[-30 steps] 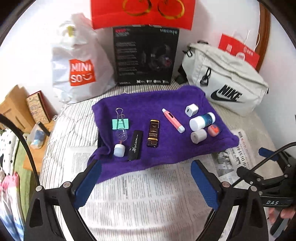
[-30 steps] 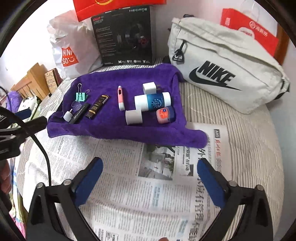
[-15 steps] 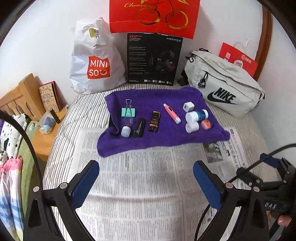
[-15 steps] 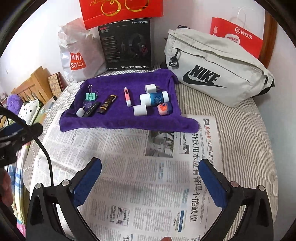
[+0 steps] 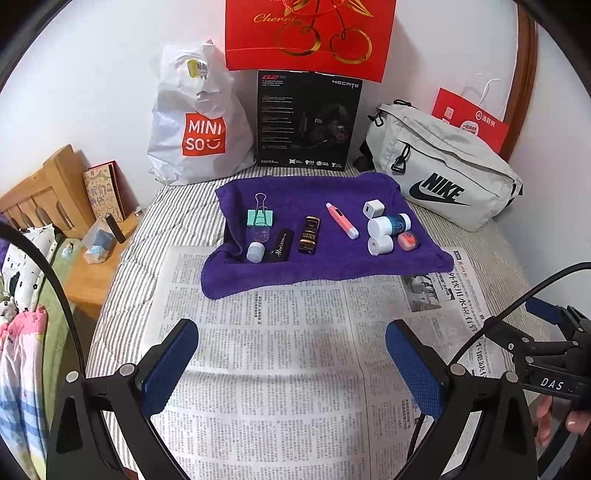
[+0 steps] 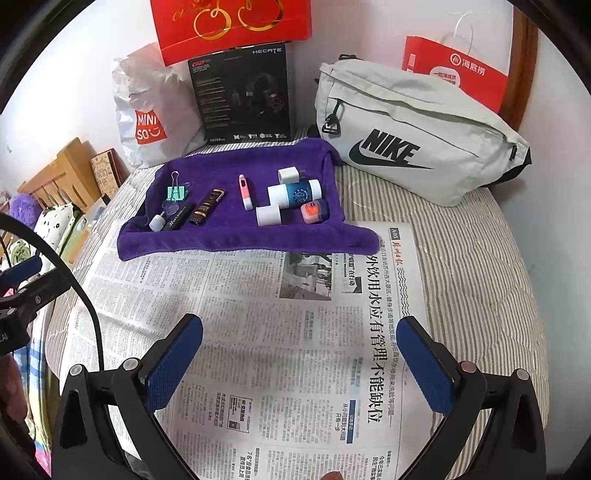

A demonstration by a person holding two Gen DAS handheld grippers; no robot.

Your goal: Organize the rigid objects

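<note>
A purple towel [image 5: 325, 269] [image 6: 229, 240] lies on the bed with small objects in a row. From left: a teal binder clip [image 5: 260, 217] [image 6: 177, 192], a small white bottle [image 5: 255, 252], a black tube [image 5: 279, 245], a dark gold-labelled stick [image 5: 309, 235] [image 6: 207, 206], a pink pen [image 5: 341, 220] [image 6: 245, 192], a white cube charger [image 5: 373, 208] [image 6: 289, 174], a white and blue jar [image 5: 388, 225] [image 6: 295, 194], a white cap [image 5: 380, 245] [image 6: 269, 215], and an orange tin [image 5: 407, 240] [image 6: 313, 212]. My left gripper [image 5: 291, 365] and right gripper [image 6: 299, 365] hover open and empty over the newspaper, well short of the towel.
A newspaper [image 5: 288, 369] [image 6: 280, 332] covers the striped bed in front of the towel. Behind stand a white Miniso bag [image 5: 195, 122], a black box [image 5: 308, 122], a red gift bag [image 5: 310, 33] and a grey Nike bag [image 5: 443, 173] [image 6: 413, 136]. A wooden shelf [image 5: 55, 192] sits left.
Both grippers have pulled back and up from the towel, so the objects look smaller and farther. Nothing on the towel has moved, and both grippers stayed open.
</note>
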